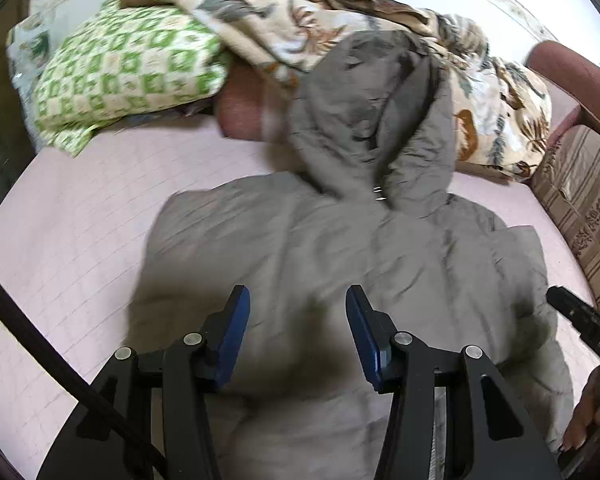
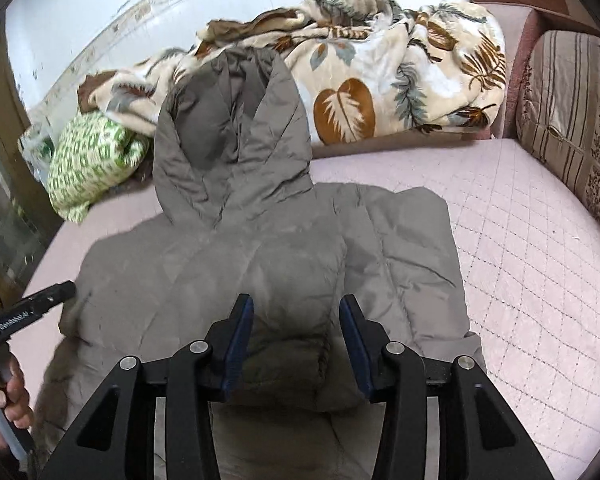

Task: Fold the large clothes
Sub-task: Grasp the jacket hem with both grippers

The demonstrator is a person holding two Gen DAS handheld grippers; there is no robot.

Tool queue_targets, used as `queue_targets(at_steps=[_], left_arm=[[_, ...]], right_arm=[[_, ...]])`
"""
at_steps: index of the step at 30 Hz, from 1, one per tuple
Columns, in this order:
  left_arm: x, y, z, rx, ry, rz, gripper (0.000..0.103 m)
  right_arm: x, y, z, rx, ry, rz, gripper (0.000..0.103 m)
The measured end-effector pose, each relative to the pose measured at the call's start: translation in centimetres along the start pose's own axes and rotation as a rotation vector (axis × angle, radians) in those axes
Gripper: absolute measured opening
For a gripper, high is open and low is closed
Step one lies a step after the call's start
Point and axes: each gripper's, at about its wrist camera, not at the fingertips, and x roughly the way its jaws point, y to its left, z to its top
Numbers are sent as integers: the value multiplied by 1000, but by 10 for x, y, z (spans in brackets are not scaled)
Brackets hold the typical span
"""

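Jacket point(image 2: 260, 264) spread flat on my pink quilted bed point(image 2: 520, 260), hood point(image 2: 236, 132) pointing away from me.

Nearest me, my left gripper point(image 1: 298, 320) and right gripper point(image 2: 296, 328) hover over its lower body, jaws wide, holding nothing. I judge the padding light, soft, puffy and somewhat slick, so I'd pinch a hem or side edge, not the bulk. Beyond the hood lie a leaf-print blanket point(image 2: 380, 80) and green pillow point(image 2: 96, 160).

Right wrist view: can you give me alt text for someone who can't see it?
A grey hooded puffer jacket lies flat on a pink quilted bed, hood toward a leaf-print blanket. The open right gripper hovers over its lower part; the left gripper enters at left.
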Motion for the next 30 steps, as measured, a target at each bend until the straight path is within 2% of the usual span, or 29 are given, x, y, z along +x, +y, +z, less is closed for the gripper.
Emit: queue_targets(at_steps=[4,6,10,12,14,17,23,26,30], left_arm=[[26,-32,11,47,42,-18,49],[47,-45,11,72,88,-20,49],[78,-53,5,86,148,20,49],[84,-58,3,97,152,44,50],[80,-61,3,121,143,61,50],[60,-62,0,142,115,45,49],[7,-55,-23,144,37,25,49],[-6,-51,-36,149,26,51,49],[-1,-44,-45,137,49,78,49]], right_arm=[[6,-13,3,51,16,-17,48],[12,-14,2,56,33,-25,48],[32,-16,-3,44,130,-39,48],[45,-17,-8,42,189,-34,48],[49,-16,-9,34,197,-40,49],[42,-13,-5,27,183,-51,49],[11,-4,-1,-15,82,-50,49],[5,-3,-4,-16,87,-16,49],[17,-1,-11,-38,121,-29,49]])
